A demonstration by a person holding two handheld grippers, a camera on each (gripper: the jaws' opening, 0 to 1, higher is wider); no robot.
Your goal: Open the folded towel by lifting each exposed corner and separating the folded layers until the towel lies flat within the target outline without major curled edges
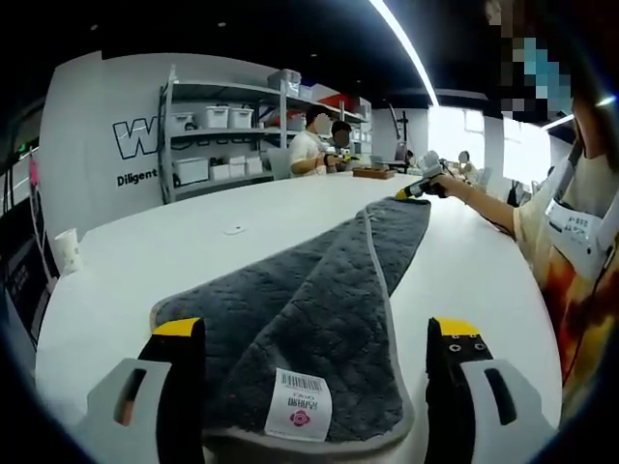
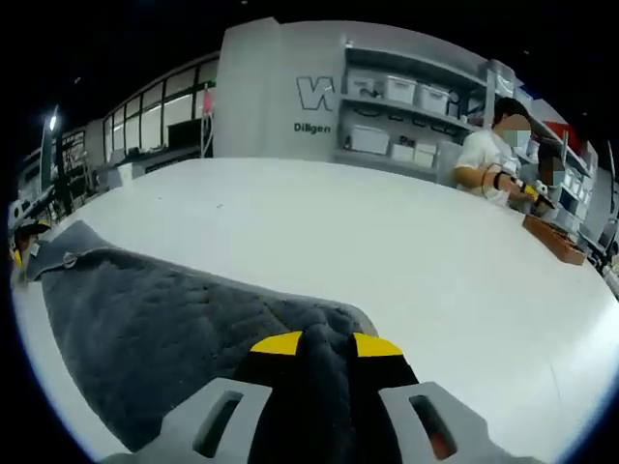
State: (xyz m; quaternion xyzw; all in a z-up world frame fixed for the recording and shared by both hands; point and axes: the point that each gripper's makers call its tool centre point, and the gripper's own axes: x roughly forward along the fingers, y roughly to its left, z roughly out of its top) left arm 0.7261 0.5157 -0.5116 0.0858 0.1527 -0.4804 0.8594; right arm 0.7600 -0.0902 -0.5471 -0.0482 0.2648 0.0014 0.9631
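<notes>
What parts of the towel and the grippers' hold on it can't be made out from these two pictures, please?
- Left gripper view: the towel's near edge is cut off by the picture's bottom, between the open left gripper's jaws.
- Right gripper view: the towel fabric pinched by the right gripper is covered by its jaws.
- Both views: no target outline is discernible on the white table.

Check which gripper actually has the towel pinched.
The right gripper: its yellow-tipped jaws are closed on a fold of the grey towel. The left gripper stands open, straddling the labelled end.
</notes>
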